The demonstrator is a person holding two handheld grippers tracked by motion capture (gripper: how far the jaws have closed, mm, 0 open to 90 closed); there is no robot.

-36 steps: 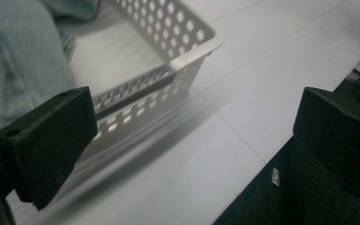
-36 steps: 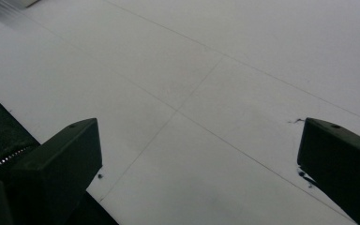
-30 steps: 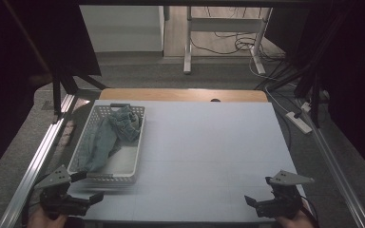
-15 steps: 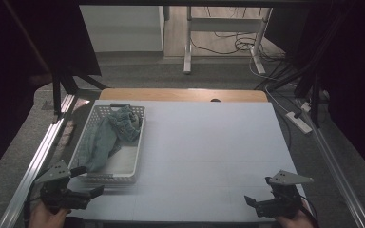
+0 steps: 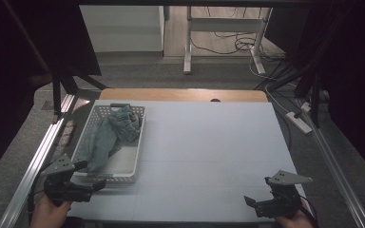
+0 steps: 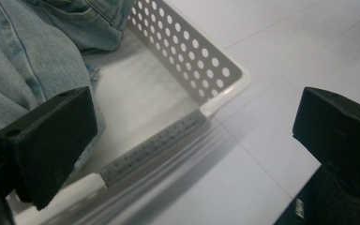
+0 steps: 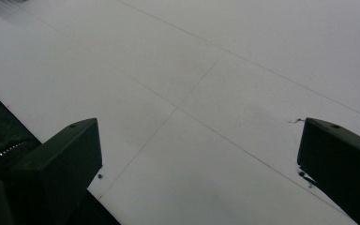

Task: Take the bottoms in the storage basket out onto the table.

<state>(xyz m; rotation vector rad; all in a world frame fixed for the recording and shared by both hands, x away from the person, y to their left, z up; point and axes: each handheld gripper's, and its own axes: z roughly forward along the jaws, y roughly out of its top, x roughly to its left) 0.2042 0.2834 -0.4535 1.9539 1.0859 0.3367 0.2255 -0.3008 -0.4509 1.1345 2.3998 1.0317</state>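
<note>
A white perforated basket stands at the table's left side with a crumpled blue denim garment lying in it. My left gripper hovers open at the basket's near front corner, held by a hand at the bottom left. In the left gripper view its wide-apart jaws frame the basket corner and the denim, with the left gripper holding nothing. My right gripper is open and empty over bare table at the front right. In the right gripper view the right gripper looks down on plain white surface.
The white table has a wooden strip along its far edge. An aluminium rail runs along the left side. A power strip and cables lie off the right edge. Dark frame legs stand at both back corners.
My left gripper has edged slightly forward toward the basket's front corner. The right gripper has stayed where it was.
</note>
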